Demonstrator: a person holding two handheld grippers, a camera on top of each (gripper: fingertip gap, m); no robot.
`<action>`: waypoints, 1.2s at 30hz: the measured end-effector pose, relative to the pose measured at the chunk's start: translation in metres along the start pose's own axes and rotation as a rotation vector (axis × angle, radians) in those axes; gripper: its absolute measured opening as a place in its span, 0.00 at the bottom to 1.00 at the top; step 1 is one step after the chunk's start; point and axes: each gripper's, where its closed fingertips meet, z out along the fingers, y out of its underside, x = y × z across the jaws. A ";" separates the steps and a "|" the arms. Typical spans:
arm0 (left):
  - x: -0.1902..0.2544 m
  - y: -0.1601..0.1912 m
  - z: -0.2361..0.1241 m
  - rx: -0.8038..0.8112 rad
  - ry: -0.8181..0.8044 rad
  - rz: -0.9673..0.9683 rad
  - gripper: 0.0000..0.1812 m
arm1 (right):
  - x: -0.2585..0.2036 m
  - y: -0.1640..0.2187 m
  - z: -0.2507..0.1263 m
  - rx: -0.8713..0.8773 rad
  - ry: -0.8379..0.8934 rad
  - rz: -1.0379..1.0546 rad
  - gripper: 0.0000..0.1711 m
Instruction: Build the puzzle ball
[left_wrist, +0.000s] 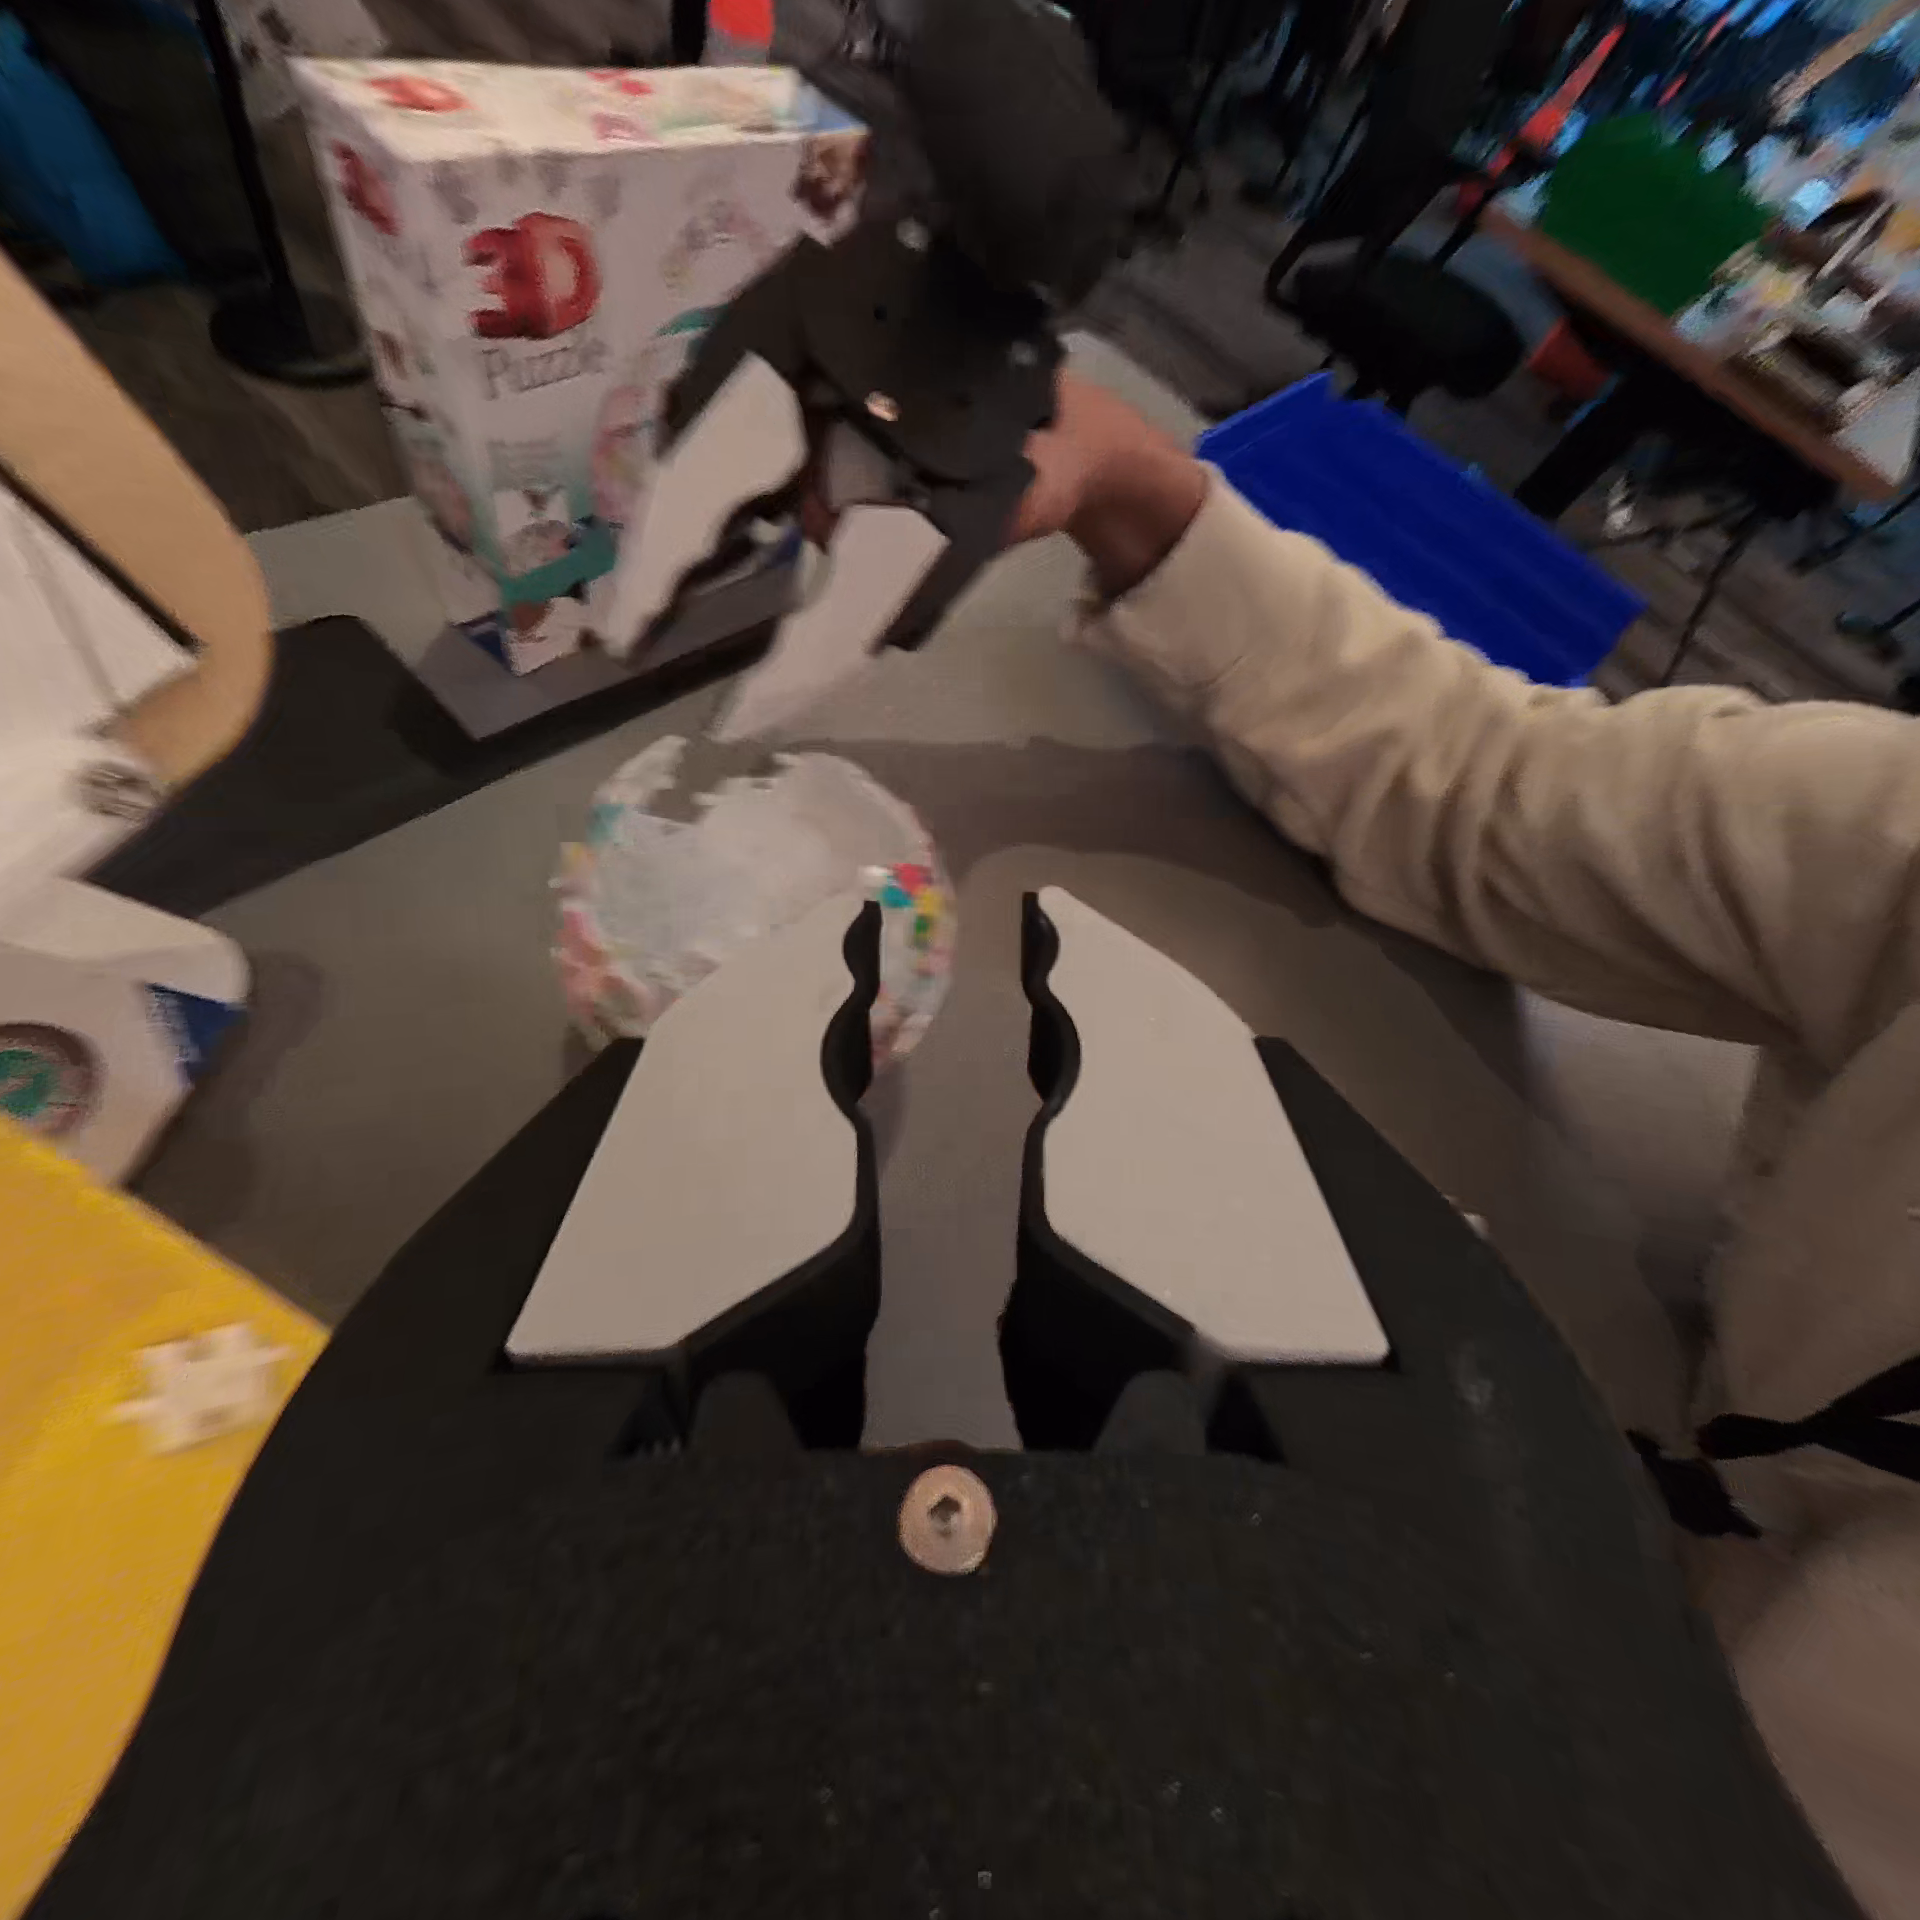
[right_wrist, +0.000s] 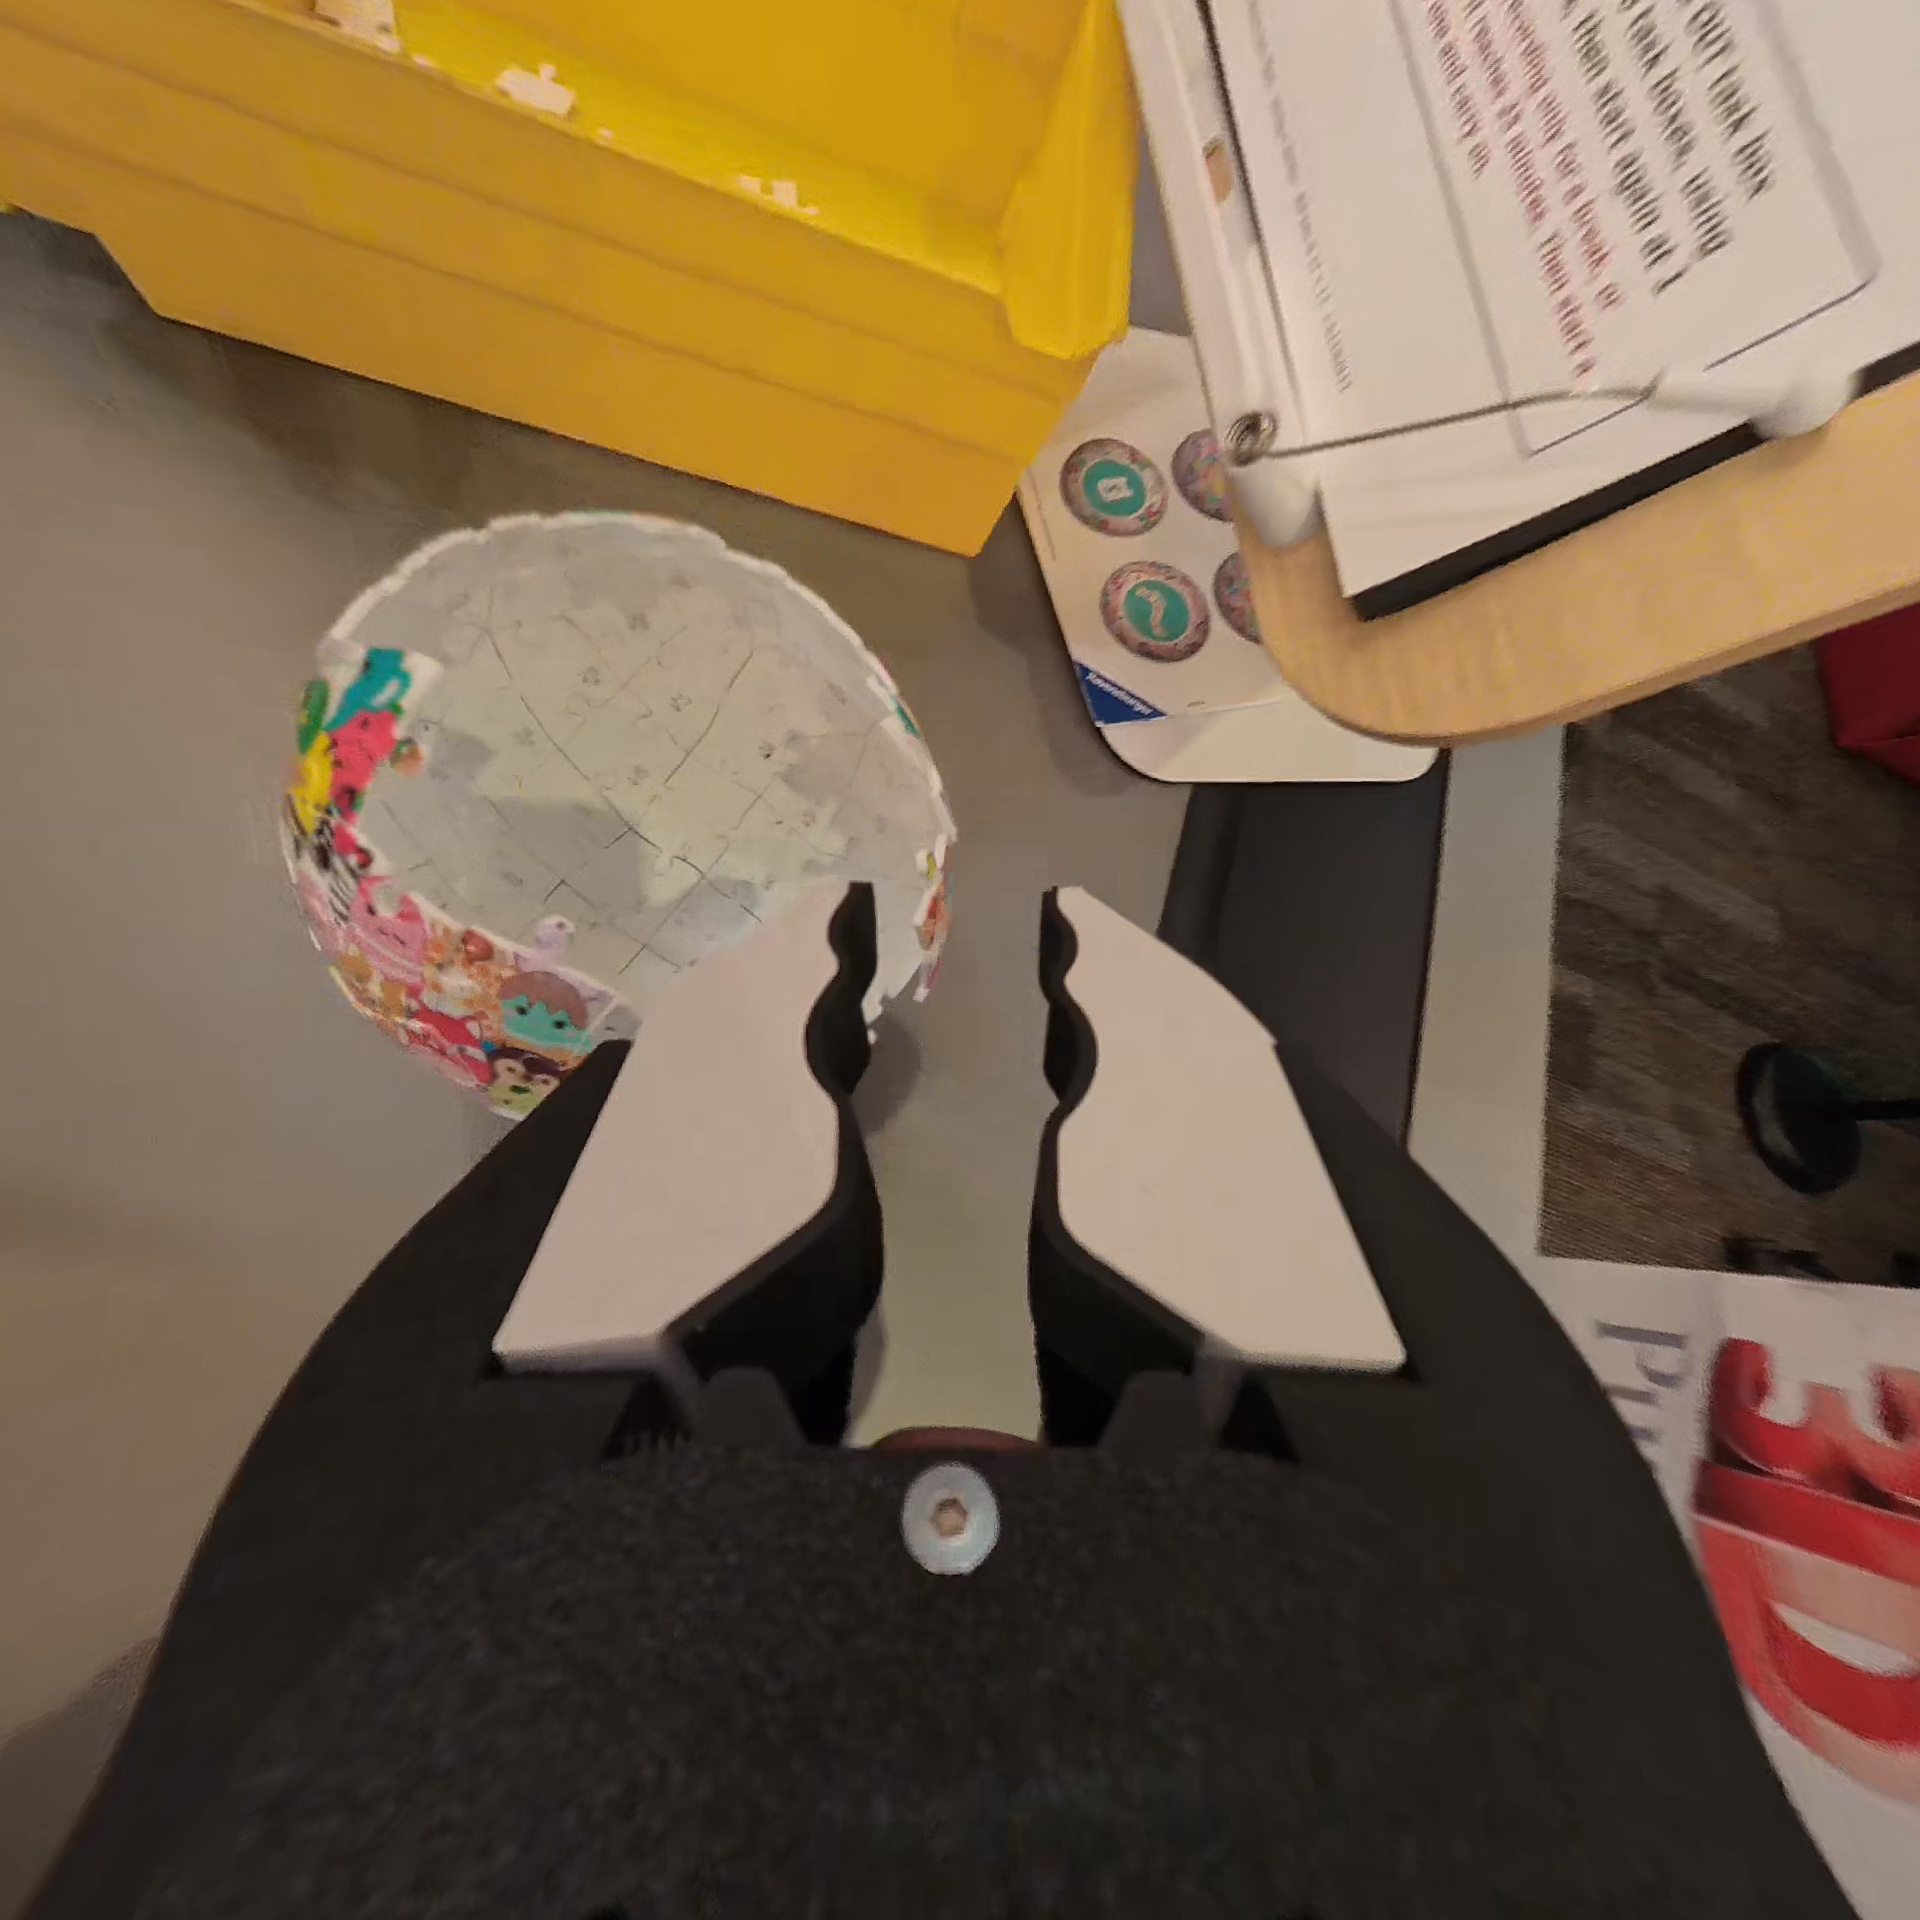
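Puzzle ball (right_wrist: 623, 790), part-built, is flanked by yellow bin (right_wrist: 582, 239), puzzle box (left_wrist: 561, 343) and clipboard (right_wrist: 1558, 499); left gripper (left_wrist: 951, 914) and right gripper (right_wrist: 956, 904) are held spread, empty.

Black felt-textured hand-held gripper (left_wrist: 948, 914) bodies, pale grey wavy-edged fingers (left_wrist: 727, 1143), silver hex screw (left_wrist: 947, 1519), cream sleeve (left_wrist: 1455, 790).
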 end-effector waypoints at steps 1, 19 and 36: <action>0.022 0.011 0.001 0.036 0.029 -0.013 0.14 | 0.002 -0.003 -0.004 -0.014 0.020 -0.013 0.17; 0.114 0.137 0.059 0.073 0.155 0.023 0.15 | -0.006 0.017 0.047 -0.338 -0.138 -0.150 0.17; 0.117 0.150 0.054 0.027 0.195 0.029 0.15 | -0.002 0.020 0.061 -0.403 -0.092 -0.254 0.07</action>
